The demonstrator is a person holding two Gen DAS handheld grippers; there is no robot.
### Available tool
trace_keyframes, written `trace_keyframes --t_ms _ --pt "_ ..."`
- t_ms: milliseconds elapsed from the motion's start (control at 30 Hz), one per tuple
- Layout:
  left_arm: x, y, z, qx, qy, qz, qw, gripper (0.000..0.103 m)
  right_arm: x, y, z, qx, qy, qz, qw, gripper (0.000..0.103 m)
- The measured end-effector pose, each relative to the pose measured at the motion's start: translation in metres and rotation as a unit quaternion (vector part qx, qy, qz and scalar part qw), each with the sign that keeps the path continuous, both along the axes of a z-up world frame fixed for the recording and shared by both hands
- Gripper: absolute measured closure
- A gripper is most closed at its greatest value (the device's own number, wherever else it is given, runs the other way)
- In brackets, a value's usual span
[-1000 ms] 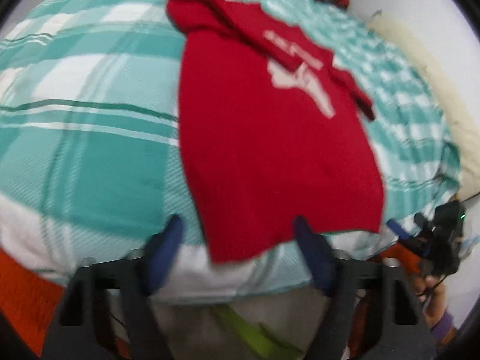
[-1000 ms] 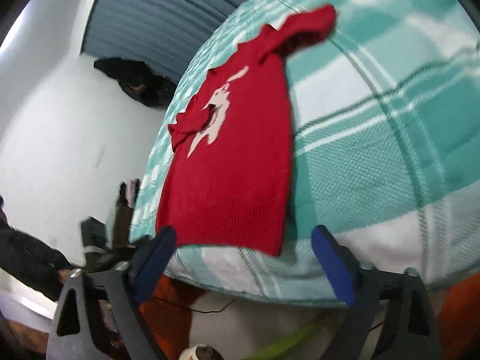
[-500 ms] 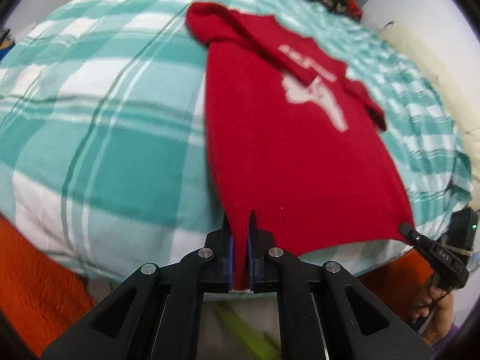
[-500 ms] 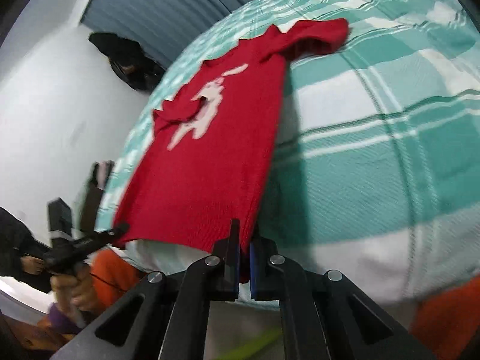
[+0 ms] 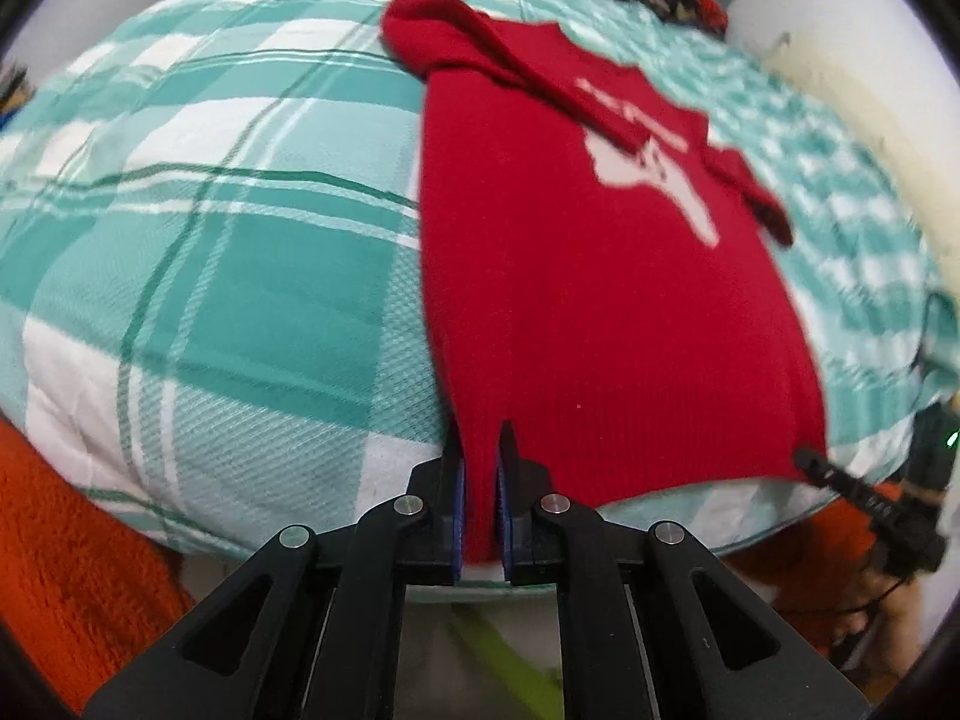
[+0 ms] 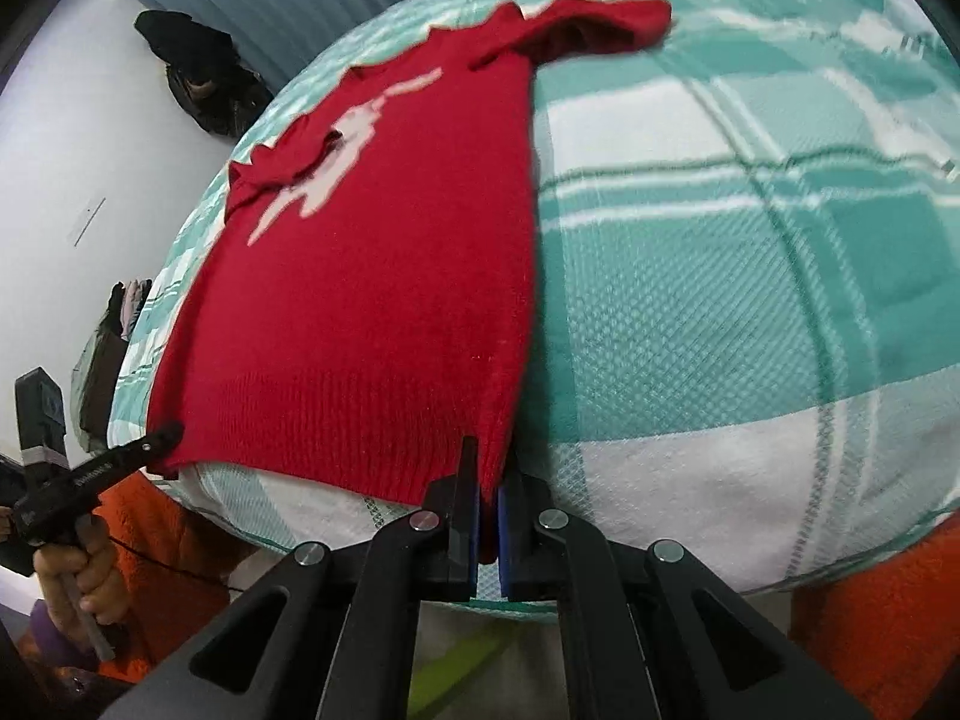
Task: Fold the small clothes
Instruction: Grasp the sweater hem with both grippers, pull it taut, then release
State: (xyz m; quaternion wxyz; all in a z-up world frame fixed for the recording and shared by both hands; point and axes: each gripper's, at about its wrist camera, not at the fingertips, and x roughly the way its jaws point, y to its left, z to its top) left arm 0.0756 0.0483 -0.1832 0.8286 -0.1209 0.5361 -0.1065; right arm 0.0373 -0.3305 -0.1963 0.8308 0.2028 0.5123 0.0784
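Note:
A small red knit sweater (image 5: 600,300) with a white motif lies flat on a teal and white plaid bed cover (image 5: 210,240), sleeves folded in over the chest. My left gripper (image 5: 479,492) is shut on the hem's left corner at the bed's near edge. My right gripper (image 6: 487,510) is shut on the hem's right corner; the sweater (image 6: 372,300) stretches away from it. Each gripper shows in the other's view, the right one (image 5: 810,459) and the left one (image 6: 162,435), at the opposite hem corner.
An orange blanket (image 5: 72,570) hangs below the bed edge. A white wall (image 6: 72,150) with dark clothes (image 6: 198,78) hanging stands beyond the bed. A cream pillow (image 5: 870,138) lies along the far right side.
Both grippers were open short of the hem a second ago. They moved in and shut on the two hem corners, and now hold them, the hem slightly raised.

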Motion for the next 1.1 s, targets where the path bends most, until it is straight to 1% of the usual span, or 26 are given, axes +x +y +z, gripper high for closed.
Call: trace_keyframes --t_ms 67,200,267,300,333,400,433,467,500,533,567,600,700,733,767,800,833,867,933,967,1000,1033,1100 --pt "-0.002 0.012 0.001 -0.019 0.001 0.014 0.9997 0.093 -0.004 -0.002 0.008 -0.009 -0.015 -0.002 1.0 0.099" --pt "0.001 0.022 -0.004 -0.053 0.017 0.034 0.9979 0.091 -0.006 -0.004 0.004 -0.005 -0.009 -0.008 1.0 0.099" --pt "0.001 0.025 -0.002 -0.074 0.01 0.033 0.9966 0.079 -0.007 -0.004 0.006 -0.007 -0.014 -0.009 1.0 0.099" --pt "-0.003 0.025 -0.001 -0.081 0.007 0.032 0.9962 0.064 -0.008 -0.005 0.007 -0.006 -0.018 -0.011 1.0 0.099" --pt "-0.003 0.025 -0.001 -0.087 0.003 0.03 0.9958 0.051 -0.008 -0.007 0.008 -0.001 -0.02 -0.011 1.0 0.099" --pt "0.001 0.017 -0.003 -0.083 0.003 0.02 0.9964 0.049 -0.008 -0.008 0.005 0.011 -0.018 -0.011 1.0 0.099" --pt "0.004 0.012 -0.007 -0.077 0.009 0.013 0.9969 0.054 -0.006 -0.007 0.003 0.016 -0.016 -0.01 1.0 0.099" --pt "0.006 0.006 -0.01 -0.072 0.013 0.006 0.9973 0.065 -0.005 -0.006 0.001 0.019 -0.014 -0.009 1.0 0.099" --pt "0.008 0.002 -0.014 -0.071 0.019 -0.003 0.9973 0.099 -0.005 -0.007 0.0 0.02 -0.013 -0.009 1.0 0.099" --pt "0.009 -0.004 -0.017 -0.067 0.025 -0.01 0.9974 0.098 -0.004 -0.006 0.0 0.019 -0.014 -0.009 1.0 0.099" --pt "0.006 -0.005 -0.014 -0.056 0.018 -0.007 0.9982 0.098 -0.004 -0.005 0.001 0.016 -0.016 -0.009 1.0 0.099" --pt "0.002 -0.008 -0.006 -0.039 0.006 -0.007 0.9992 0.099 -0.006 -0.004 0.005 0.009 -0.024 -0.009 1.0 0.099" --pt "-0.014 -0.001 0.016 -0.021 -0.027 0.012 0.9993 0.099 -0.011 -0.002 0.02 -0.02 -0.047 -0.013 0.999 0.099" --pt "-0.018 0.002 0.019 -0.01 -0.033 0.024 0.9991 0.099 -0.011 -0.001 0.019 -0.026 -0.044 -0.014 0.999 0.099" --pt "-0.018 0.004 0.015 0.005 -0.028 0.028 0.9992 0.099 -0.009 0.0 0.014 -0.027 -0.032 -0.011 0.999 0.099" --pt "-0.013 0.002 0.001 0.024 -0.005 0.025 0.9994 0.099 -0.006 0.001 0.008 -0.029 -0.021 -0.008 0.999 0.099" --pt "-0.009 0.0 -0.01 0.033 0.009 0.022 0.9992 0.099 -0.003 0.003 0.0 -0.033 -0.005 -0.003 0.999 0.099" --pt "-0.004 -0.005 -0.02 0.052 0.016 0.015 0.9984 0.099 0.001 0.007 -0.006 -0.041 0.005 0.002 0.999 0.099" --pt "0.001 -0.019 -0.023 0.097 0.004 -0.004 0.9953 0.099 0.007 0.01 -0.008 -0.056 0.01 0.008 0.998 0.099" --pt "0.001 -0.024 -0.023 0.111 -0.001 -0.009 0.9938 0.099 0.008 0.01 -0.009 -0.057 0.011 0.008 0.998 0.099" --pt "0.0 -0.027 -0.024 0.12 -0.004 -0.012 0.9926 0.099 0.009 0.01 -0.01 -0.057 0.012 0.008 0.998 0.099" --pt "0.0 -0.027 -0.023 0.122 -0.005 -0.013 0.9924 0.099 0.01 0.009 -0.011 -0.055 0.013 0.007 0.998 0.099" --pt "0.001 -0.023 -0.023 0.116 -0.003 -0.012 0.9932 0.099 0.01 0.009 -0.011 -0.054 0.013 0.006 0.998 0.099"
